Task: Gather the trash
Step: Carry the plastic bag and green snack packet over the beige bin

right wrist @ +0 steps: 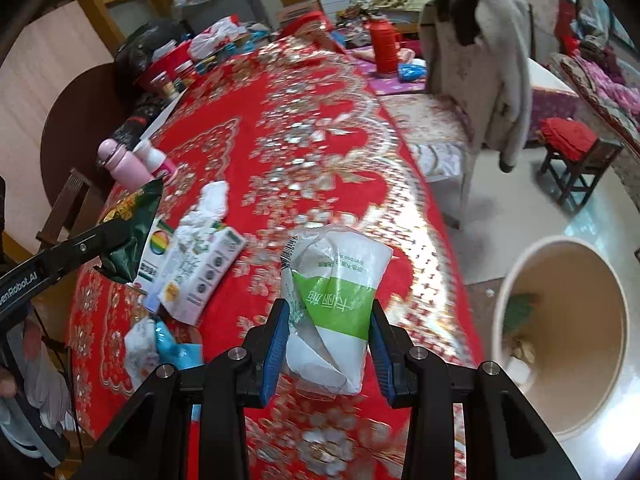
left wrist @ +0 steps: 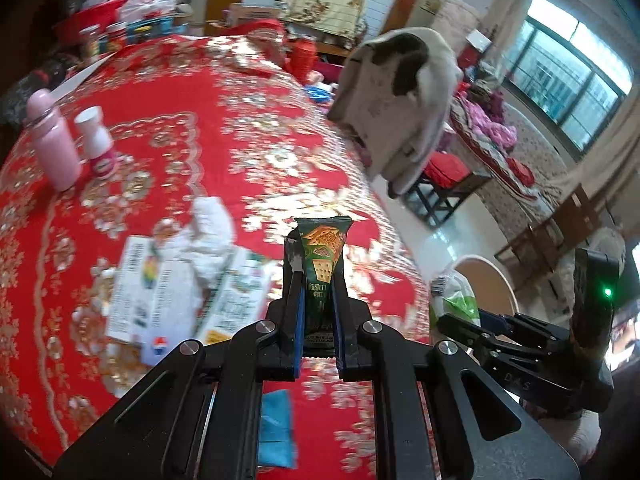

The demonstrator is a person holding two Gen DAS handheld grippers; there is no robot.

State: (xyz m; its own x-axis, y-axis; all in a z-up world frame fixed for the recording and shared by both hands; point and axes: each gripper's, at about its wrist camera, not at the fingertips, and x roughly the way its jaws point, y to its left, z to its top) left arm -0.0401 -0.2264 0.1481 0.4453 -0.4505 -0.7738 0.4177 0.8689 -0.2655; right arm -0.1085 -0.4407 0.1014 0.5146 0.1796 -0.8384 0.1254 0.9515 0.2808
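My left gripper (left wrist: 318, 256) is shut on a dark green cracker wrapper (left wrist: 324, 252) and holds it above the red tablecloth (left wrist: 248, 152). My right gripper (right wrist: 330, 312) is shut on a white and green tissue pack (right wrist: 340, 300), held near the table's right edge. The left gripper with the green wrapper (right wrist: 132, 232) shows at the left of the right wrist view. The beige trash bin (right wrist: 560, 332) stands on the floor to the right of the table, with some trash inside. Flattened cartons (left wrist: 180, 292) and a crumpled tissue (left wrist: 208, 232) lie on the table, with a blue wrapper (left wrist: 276, 428) nearer.
A pink bottle (left wrist: 56, 144) and a small white bottle (left wrist: 98, 144) stand at the table's left. A chair with a white coat (left wrist: 396, 96) stands beyond the table's right side. Clutter and a red thermos (right wrist: 384, 46) sit at the far end. A stool (right wrist: 576, 156) stands on the floor.
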